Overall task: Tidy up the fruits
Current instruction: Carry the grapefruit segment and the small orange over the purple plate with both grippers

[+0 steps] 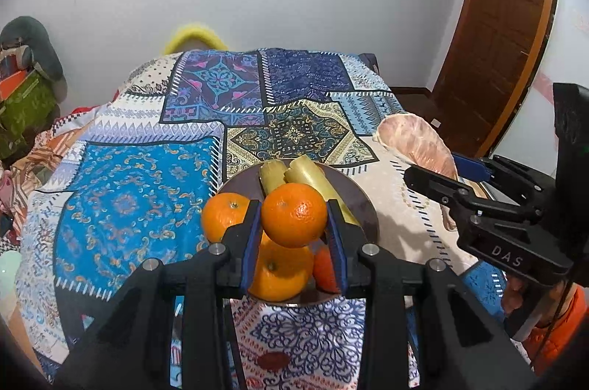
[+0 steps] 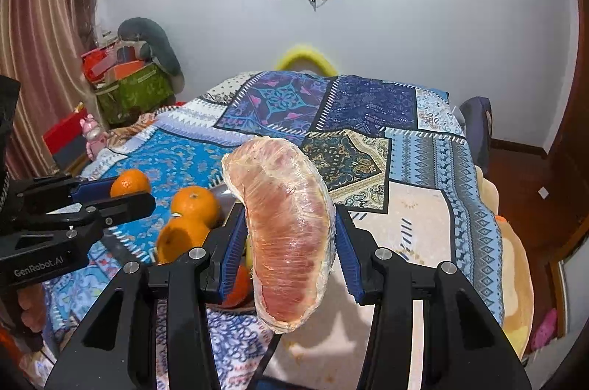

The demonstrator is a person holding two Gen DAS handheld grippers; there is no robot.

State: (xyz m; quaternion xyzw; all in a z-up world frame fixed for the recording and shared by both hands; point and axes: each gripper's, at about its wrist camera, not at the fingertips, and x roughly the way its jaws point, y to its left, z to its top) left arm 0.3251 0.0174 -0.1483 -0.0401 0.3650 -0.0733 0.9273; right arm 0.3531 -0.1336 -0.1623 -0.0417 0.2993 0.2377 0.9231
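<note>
Holding 1 orange (image 1: 293, 215) pinched above the plate (image 1: 364, 202), the left gripper (image 1: 294, 239) hovers; right gripper (image 2: 285, 250) clamps a wrapped pomelo segment (image 2: 285, 224) beside it. 3 oranges and sugarcane pieces (image 1: 309, 174) already plated, these 2 fruits left.

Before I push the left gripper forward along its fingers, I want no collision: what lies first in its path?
The left gripper, shut on an orange, points over the plate. First in line look to be the yellowish stalk pieces on that plate, though the depth between them is unclear.
</note>
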